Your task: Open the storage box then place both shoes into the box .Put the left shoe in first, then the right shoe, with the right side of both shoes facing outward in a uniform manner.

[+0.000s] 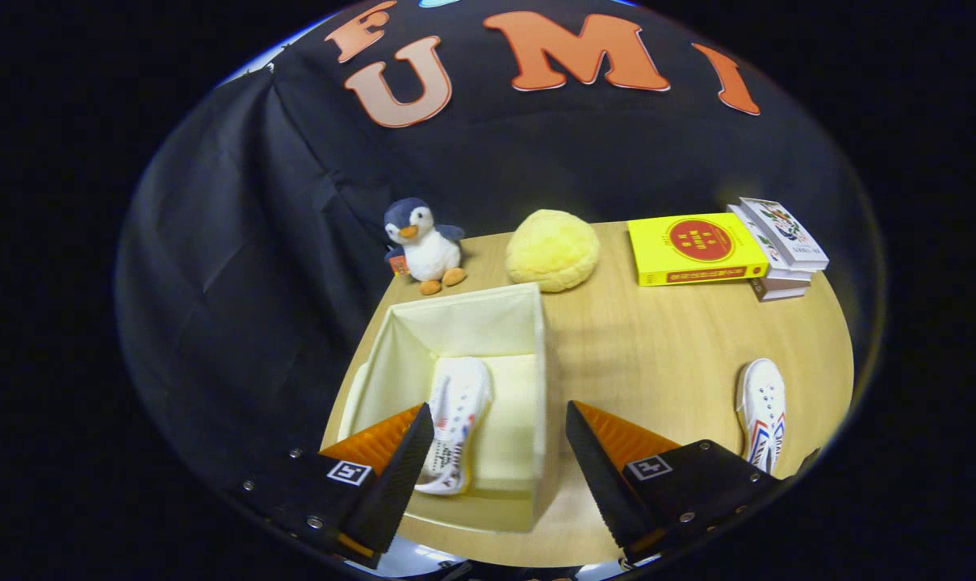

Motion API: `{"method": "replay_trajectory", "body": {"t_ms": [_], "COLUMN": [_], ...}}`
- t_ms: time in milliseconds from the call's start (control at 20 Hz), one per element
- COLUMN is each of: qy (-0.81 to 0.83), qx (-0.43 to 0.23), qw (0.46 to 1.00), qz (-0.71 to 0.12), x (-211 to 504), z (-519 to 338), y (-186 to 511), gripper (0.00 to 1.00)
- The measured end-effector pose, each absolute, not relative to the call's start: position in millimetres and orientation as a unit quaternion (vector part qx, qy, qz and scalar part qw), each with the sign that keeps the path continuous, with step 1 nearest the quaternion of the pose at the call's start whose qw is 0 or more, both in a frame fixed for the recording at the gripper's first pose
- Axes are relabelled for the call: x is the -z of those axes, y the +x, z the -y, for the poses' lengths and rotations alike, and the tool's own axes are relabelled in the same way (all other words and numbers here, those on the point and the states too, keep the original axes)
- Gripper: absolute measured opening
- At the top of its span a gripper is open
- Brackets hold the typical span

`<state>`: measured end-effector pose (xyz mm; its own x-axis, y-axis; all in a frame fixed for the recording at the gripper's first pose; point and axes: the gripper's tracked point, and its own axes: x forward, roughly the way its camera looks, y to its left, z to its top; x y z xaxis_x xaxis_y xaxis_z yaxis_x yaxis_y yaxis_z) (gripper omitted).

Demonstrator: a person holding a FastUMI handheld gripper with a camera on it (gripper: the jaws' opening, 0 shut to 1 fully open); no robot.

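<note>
tongs (500,452) spread empty over box (536,339), one shoe (455,420) inside

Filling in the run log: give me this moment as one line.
tongs: open, empty, above box | storage box: open | one shoe: inside box | other shoe: on table, beside the tongs

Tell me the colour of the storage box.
Pale cream-yellow storage box, seen in the gripper view, just ahead of the open gripper.
</note>
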<state>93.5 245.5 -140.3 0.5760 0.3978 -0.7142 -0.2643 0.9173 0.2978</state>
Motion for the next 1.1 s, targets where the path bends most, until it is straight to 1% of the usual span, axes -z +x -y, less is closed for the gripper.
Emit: {"method": "replay_trajectory", "body": {"t_ms": [350,650,900,1100], "qy": [0.081,0.071,0.080,0.097], "qx": [-0.100,-0.052,-0.052,-0.076], "qw": [0.893,0.882,0.854,0.821], "qz": [-0.430,-0.462,-0.511,-0.557], "x": [163.6,202.8,244.2,277.4], "z": [-90.7,15.7,62.1,67.8], "y": [100.9,97.9,90.7,82.2], "gripper": [0.99,0.99,0.99,0.98]}}
